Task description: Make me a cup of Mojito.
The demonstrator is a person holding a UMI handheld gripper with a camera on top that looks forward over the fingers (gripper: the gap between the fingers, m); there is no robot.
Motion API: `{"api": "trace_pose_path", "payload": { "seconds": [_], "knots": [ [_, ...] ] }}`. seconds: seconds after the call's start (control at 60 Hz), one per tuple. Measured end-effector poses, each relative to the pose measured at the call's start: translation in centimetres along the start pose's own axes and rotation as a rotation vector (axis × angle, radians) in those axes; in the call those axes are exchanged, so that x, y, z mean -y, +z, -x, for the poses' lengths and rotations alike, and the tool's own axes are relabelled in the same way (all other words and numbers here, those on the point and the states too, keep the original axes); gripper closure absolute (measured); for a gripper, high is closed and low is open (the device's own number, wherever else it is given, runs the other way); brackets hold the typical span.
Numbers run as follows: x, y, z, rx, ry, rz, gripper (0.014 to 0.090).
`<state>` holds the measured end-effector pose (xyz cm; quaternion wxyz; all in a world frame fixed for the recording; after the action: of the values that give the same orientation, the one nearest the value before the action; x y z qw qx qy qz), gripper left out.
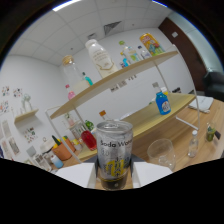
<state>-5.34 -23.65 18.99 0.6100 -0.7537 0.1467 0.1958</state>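
Note:
A silver can labelled Soda Water (pixel 114 149), with yellow print low on its side, stands upright between my two white fingers (pixel 76 173). My gripper (pixel 114 176) is shut on it, both fingers pressing its lower sides. Its pull-tab top looks closed. Just beyond the can to the right, an empty clear glass (pixel 161 151) sits on the wooden table (pixel 170 127). The whole scene appears tilted.
A small clear bottle (pixel 193 144) and a dark green jar (pixel 211 133) stand right of the glass. Farther back are a blue bottle (pixel 163 103) and a red bottle (pixel 89 140). A wooden shelf (pixel 117 76) above carries a white bottle (pixel 98 56) and several others.

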Motion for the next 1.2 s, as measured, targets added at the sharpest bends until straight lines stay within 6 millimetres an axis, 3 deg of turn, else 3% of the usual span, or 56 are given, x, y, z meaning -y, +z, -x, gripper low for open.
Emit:
{"api": "trace_pose_path", "payload": {
  "seconds": [0.367,0.683,0.967,1.083,1.2],
  "knots": [
    [3.9,1.1,-0.4,0.157,1.033,-0.071,0.0553],
    [5.2,1.5,-1.1,0.238,1.503,-0.072,0.0556],
    [5.1,1.5,-1.5,0.221,1.478,-0.063,0.0557],
    [5.4,1.4,-1.0,0.184,1.214,-0.063,0.0554],
    [6.5,1.3,-0.1,0.14,0.814,-0.083,0.0554]
  ]
}}
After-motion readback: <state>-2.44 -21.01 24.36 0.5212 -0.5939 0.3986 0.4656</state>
